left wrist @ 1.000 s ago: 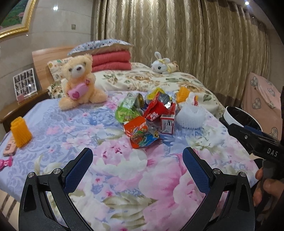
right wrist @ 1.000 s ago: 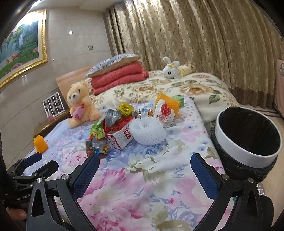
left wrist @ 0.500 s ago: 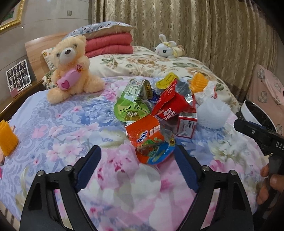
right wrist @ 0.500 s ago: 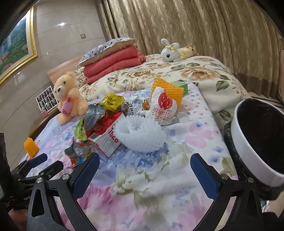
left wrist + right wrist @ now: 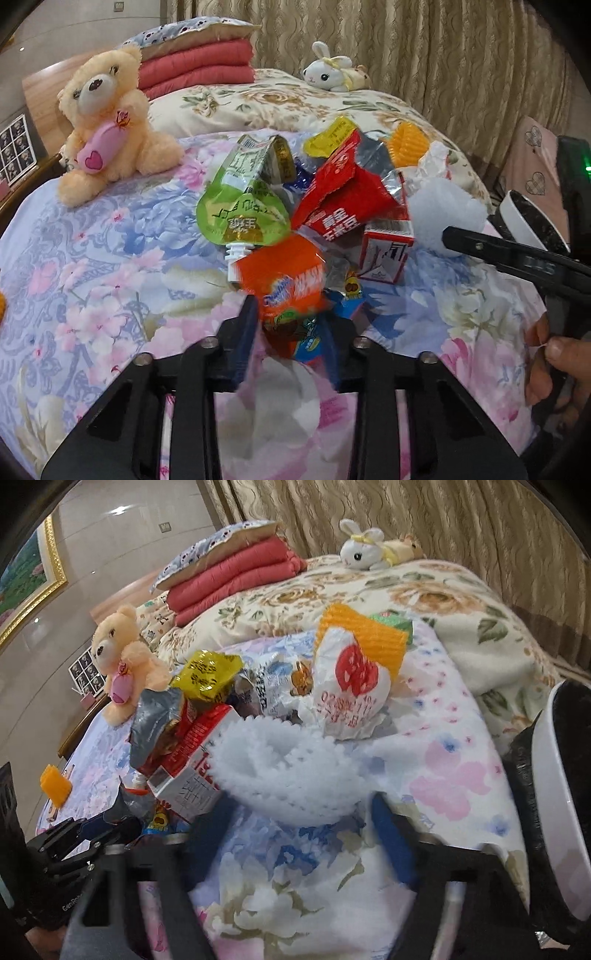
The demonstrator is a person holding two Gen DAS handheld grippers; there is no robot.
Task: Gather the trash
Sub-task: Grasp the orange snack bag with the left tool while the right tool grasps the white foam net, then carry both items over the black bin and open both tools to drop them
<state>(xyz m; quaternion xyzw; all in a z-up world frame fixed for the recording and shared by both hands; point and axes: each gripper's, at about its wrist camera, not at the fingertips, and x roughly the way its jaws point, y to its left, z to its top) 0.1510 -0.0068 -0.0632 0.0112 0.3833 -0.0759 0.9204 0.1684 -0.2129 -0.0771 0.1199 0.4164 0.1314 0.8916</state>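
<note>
**Item 1: orange snack wrapper** [image 5: 286, 275], lower centre of the left wrist view, at the near edge of the trash pile on the floral bedsheet [image 5: 92, 295]. Thin crinkled foil-plastic, judged almost weightless, limp and slick; best pinched across a flattened edge. The left gripper [image 5: 290, 334] has just been closing, and the wrapper's near end, with a blue-green wrapper [image 5: 306, 341] under it, sits between its blue pads; whether the pads already press cannot be told.

**Item 2: white foam fruit net** [image 5: 291, 771], centre of the right wrist view. Soft, springy, very light; it should squash under any squeeze, so a hold across its near rim looks adequate. The right gripper [image 5: 299, 830] has just been closing, its pads flanking the net's near rim with visible gaps (not yet clamped).

**Remaining pile:** green spouted drink pouch [image 5: 240, 210], red snack bag [image 5: 343, 199], small red-and-white carton [image 5: 384, 254], yellow wrapper [image 5: 207, 675], white plastic bag with red print [image 5: 351, 690], orange foam net [image 5: 369, 642]. All overlap, so lifting one may drag its neighbours.

**Receptacle:** white-rimmed bin with black liner [image 5: 557, 794], right edge of the right wrist view, beside the bed.

**Not trash:** teddy bear [image 5: 107, 118] upper left, plush rabbit [image 5: 332, 72] upper centre, folded red quilt [image 5: 195, 68]; all well apart from the pile.
</note>
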